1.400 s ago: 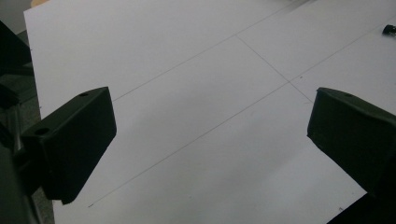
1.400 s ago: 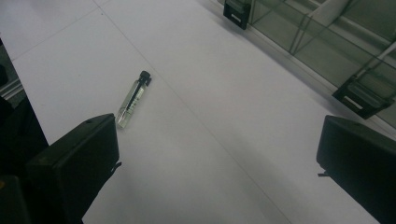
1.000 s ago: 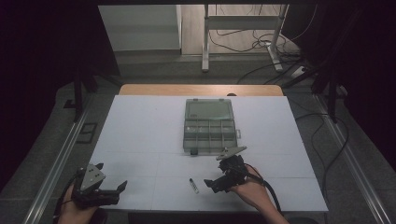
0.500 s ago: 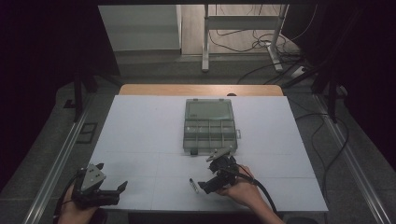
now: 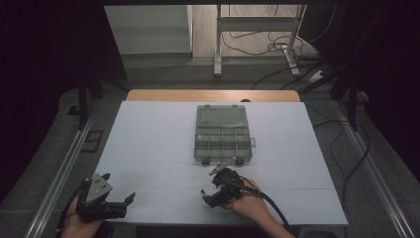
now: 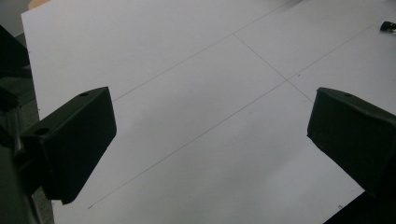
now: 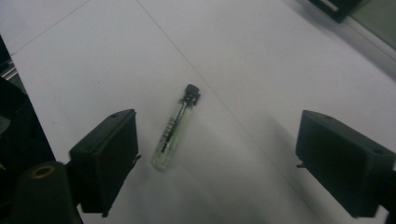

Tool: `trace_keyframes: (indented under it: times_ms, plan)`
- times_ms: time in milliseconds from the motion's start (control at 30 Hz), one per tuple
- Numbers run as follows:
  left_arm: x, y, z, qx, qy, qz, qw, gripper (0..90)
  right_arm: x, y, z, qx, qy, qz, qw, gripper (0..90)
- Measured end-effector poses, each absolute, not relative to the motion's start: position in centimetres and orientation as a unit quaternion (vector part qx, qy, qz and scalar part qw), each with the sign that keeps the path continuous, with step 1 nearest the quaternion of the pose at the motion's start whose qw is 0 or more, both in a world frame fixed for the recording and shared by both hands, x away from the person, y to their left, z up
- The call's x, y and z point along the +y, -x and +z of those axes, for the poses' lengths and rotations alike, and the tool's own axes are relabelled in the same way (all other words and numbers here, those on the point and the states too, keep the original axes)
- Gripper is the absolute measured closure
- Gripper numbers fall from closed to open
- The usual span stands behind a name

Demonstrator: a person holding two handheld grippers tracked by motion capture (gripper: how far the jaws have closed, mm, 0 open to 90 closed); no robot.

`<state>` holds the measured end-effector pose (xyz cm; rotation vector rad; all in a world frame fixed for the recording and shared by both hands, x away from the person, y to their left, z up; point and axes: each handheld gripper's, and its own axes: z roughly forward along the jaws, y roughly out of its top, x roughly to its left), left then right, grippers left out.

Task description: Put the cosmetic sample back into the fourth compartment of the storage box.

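Observation:
A small clear glass vial with a black cap lies flat on the white table sheet. My right gripper hovers low over it. The vial sits between the jaws, close to the left one, and neither pad touches it. The jaws have just been closing but still stand wide, so the gripper is open. From above, the right gripper is near the front edge at centre and points left. My left gripper rests at the front left corner, open, with bare sheet between its jaws.
A clear plastic compartment box sits mid-table, just beyond the right gripper, and its corner shows in the right gripper view. Thin grid lines cross the sheet. Dark floor, rails and cables surround the table.
My right gripper has moved left and down toward the front edge, over the spot where the vial lay. The left gripper has not moved.

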<state>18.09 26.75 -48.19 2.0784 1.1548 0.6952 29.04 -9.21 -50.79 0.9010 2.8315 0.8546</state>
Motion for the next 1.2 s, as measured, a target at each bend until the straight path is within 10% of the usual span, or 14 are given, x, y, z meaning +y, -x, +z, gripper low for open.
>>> trace_keyframes:
  times_ms: [833,1200]
  plan:
    - [26.6,-18.0,-48.2,0.433,-0.798,0.267,0.322,1.9,-7.9,-27.7,-51.5,0.942,-0.212,0.255,0.06,78.5]
    - [26.7,-18.0,-48.2,0.432,-0.798,0.267,0.324,1.9,-8.2,-28.2,-51.3,0.937,-0.229,0.261,0.032,80.0]
